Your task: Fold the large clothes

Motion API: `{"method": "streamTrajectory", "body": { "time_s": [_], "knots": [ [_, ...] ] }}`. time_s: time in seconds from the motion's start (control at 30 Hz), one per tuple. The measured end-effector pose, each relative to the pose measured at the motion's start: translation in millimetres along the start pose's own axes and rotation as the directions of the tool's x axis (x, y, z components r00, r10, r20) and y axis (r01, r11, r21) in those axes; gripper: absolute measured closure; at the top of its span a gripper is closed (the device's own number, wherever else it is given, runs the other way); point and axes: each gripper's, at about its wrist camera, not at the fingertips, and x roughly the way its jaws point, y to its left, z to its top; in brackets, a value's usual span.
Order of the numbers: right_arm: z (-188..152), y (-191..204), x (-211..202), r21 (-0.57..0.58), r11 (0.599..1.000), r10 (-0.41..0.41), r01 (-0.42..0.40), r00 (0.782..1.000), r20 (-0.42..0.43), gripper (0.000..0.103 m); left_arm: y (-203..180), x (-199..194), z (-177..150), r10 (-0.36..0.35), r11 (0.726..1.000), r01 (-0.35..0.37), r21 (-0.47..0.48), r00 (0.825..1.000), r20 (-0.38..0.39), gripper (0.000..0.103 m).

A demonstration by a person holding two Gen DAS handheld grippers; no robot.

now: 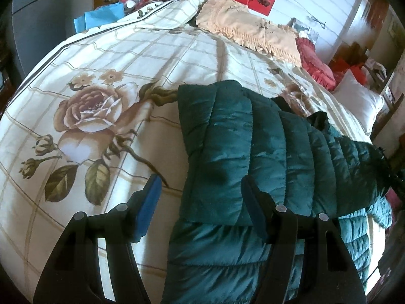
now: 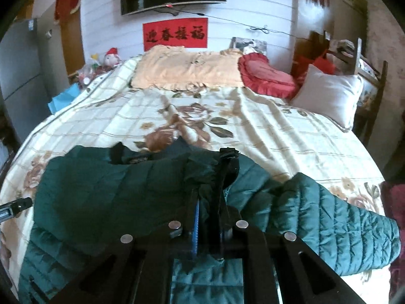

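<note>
Bedroom w/ a floral bedspread (image 2: 253, 131) on the bed; the green puffer jacket (image 2: 106, 190) is spread at the near edge, ~6 o'clock in both views. Right gripper (image 2: 208, 202) jaws are clamped tight on a bunched fold of jacket w/ a black trim strip. Left gripper (image 1: 200, 190) jaws are held roughly half open, nothing pinched, above the folded part. Risk: slick padded fabric could be pulled out of the pinch, or the unpinned fold dragged askew if lifted.
</note>
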Motion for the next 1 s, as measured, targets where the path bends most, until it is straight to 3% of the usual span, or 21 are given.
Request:
{"method": "streamTrajectory", "body": {
  "time_s": [0.07,0.17,0.33,0.4,0.43,0.47,0.5,0.6,0.73,0.83,1.0],
  "knots": [
    [-4.1,-4.3,10.3,0.007,0.999,-0.034,0.034,0.999,-0.015,0.095,0.8,5.0,-1.0,0.006,1.000,-0.006,-0.002,1.000,-0.011,0.038],
    [-14.5,-9.2,33.5,0.037,0.999,-0.022,0.025,0.997,-0.074,0.096,3.6,9.8,-2.1,0.006,1.000,-0.006,-0.016,1.000,-0.023,0.038],
    [-32.2,-4.3,73.3,-0.012,0.998,-0.063,0.061,0.982,-0.180,0.093,2.4,10.2,-0.9,0.001,1.000,-0.002,-0.029,1.000,-0.024,0.038],
    [-31.6,-8.4,69.7,-0.002,0.996,-0.091,0.092,0.980,-0.177,0.073,0.1,7.9,1.5,-0.006,1.000,0.006,-0.024,1.000,-0.013,0.038],
    [-30.0,-11.9,63.2,0.019,0.995,-0.091,0.095,0.983,-0.160,0.053,-1.1,6.8,2.4,-0.006,1.000,0.006,-0.021,1.000,-0.008,0.038],
    [-27.3,-16.6,52.2,0.051,0.995,-0.082,0.089,0.988,-0.128,0.040,-3.7,6.4,4.3,-0.007,1.000,0.007,-0.016,1.000,-0.002,0.038],
    [-25.2,-18.8,45.2,0.064,0.994,-0.083,0.090,0.990,-0.112,0.037,-5.8,6.6,5.3,-0.009,1.000,0.009,-0.013,1.000,0.000,0.038],
    [-13.7,-12.4,20.2,0.062,0.996,-0.063,0.067,0.996,-0.069,0.037,-13.5,10.1,11.3,-0.006,1.000,0.006,-0.009,1.000,0.012,0.038],
    [-2.6,26.8,8.8,0.012,0.995,0.095,-0.095,0.994,-0.060,0.037,-21.8,18.6,20.2,0.028,0.999,-0.027,-0.024,0.999,0.043,0.038],
    [-0.2,65.0,20.3,-0.045,0.982,0.179,-0.183,0.980,-0.087,0.037,-27.5,32.2,25.5,0.052,0.998,-0.051,-0.024,0.998,0.026,0.038],
    [-6.6,110.1,58.8,-0.088,0.975,0.192,-0.204,0.973,-0.129,0.046,-30.2,49.8,26.2,0.088,0.996,-0.088,-0.015,0.996,0.003,0.038]
  ]
}}
